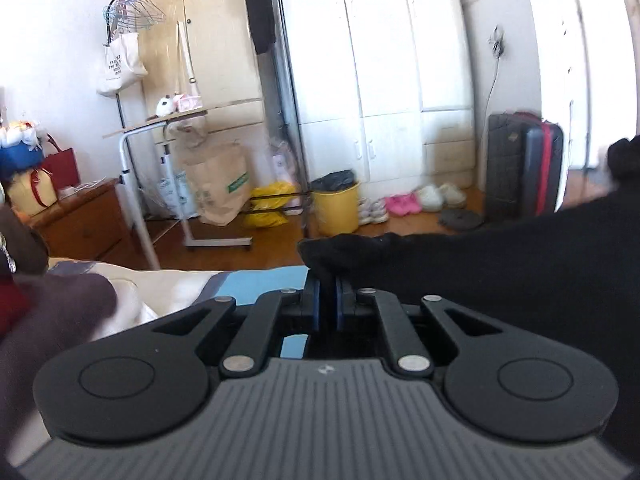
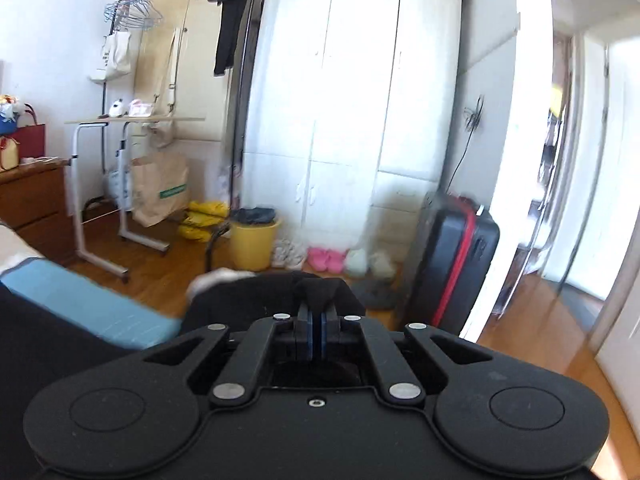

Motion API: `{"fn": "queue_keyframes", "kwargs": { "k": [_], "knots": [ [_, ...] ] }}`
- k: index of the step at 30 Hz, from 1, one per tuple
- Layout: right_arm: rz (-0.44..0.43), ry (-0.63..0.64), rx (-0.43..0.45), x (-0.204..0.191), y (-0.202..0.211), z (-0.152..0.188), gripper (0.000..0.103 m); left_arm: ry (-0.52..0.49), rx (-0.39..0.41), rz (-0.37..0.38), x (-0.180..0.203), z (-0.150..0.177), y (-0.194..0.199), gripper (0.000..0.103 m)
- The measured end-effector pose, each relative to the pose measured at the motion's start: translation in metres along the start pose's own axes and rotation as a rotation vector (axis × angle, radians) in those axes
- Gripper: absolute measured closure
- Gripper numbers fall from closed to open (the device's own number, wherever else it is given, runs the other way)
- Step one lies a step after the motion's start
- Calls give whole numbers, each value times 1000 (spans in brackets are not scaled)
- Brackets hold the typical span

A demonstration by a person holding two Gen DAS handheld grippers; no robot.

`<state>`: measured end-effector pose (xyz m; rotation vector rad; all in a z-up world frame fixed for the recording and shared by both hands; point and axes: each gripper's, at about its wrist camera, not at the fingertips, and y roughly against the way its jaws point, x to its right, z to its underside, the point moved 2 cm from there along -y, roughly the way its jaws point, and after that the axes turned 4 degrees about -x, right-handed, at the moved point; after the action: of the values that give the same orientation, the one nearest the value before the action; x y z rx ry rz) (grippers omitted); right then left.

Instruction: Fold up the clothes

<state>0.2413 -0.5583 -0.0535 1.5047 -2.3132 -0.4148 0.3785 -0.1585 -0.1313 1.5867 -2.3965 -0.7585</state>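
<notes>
— Where is the black garment (image 1: pixel 500 264)?
— Stretched between the two tongs, above the bed (image 1: pixel 256 284).
— How do they stand?
— The left tongs (image 1: pixel 327 280) are pinched closed on one edge, the right tongs (image 2: pixel 316 304) closed on another fold.
— Count?
— One garment, two tongs.

My left tongs (image 1: pixel 328 288) sit level, pointing straight ahead, their blue-lined fingers (image 1: pixel 315 300) pressed nearly together and pinching a fold of black cloth (image 1: pixel 500 272) at the tips. My right tongs (image 2: pixel 316 312) are in the same pose (linkage arms drawn in tight), fingers (image 2: pixel 306 332) clamped on another bunch of that black cloth, held level and facing forward.
</notes>
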Motion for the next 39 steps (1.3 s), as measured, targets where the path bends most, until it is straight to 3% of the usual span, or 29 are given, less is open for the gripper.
{"fn": "queue_keyframes", "kwargs": {
  "k": [2,3,5,7,10,11,14,20,21,22,25,29,31,32,36,39],
  "knots": [
    [27,-69,-53,8,-26,0,89,34,-149,-31,1,5,-38,89],
    [51,-94,-123,11,-42,3,81,45,-235,-55,2,12,-59,87],
    [147,-186,-229,22,-54,4,76,31,-384,-110,-2,26,-82,87],
    [173,-345,-265,35,-41,7,71,79,-388,-119,-14,33,-66,83],
    [-21,-544,-257,45,7,30,56,153,-360,-18,-26,39,-27,52],
    [-45,-557,-268,43,25,38,56,161,-368,7,-28,43,-15,48],
    [-88,-557,-308,26,81,66,55,169,-428,44,-36,68,24,47],
    [-257,-634,-536,-28,160,148,55,281,-576,109,-55,110,72,47],
    [-296,-613,-599,-40,166,153,55,302,-601,119,-58,117,79,47],
    [-336,-587,-612,-49,175,156,55,323,-626,130,-61,124,87,47],
    [-350,-524,-619,-68,202,150,52,379,-659,167,-68,135,109,46],
    [-303,-460,-549,-80,226,141,45,589,-689,352,-74,159,143,46],
    [-285,-426,-545,-87,232,139,45,634,-707,410,-66,174,161,41],
    [-274,-400,-554,-92,233,141,45,604,-716,380,-61,180,167,35],
    [-231,-294,-587,-112,240,150,44,415,-739,223,-39,183,181,28],
    [-204,-225,-613,-124,245,155,44,310,-651,175,-28,171,198,18]
  ]
}}
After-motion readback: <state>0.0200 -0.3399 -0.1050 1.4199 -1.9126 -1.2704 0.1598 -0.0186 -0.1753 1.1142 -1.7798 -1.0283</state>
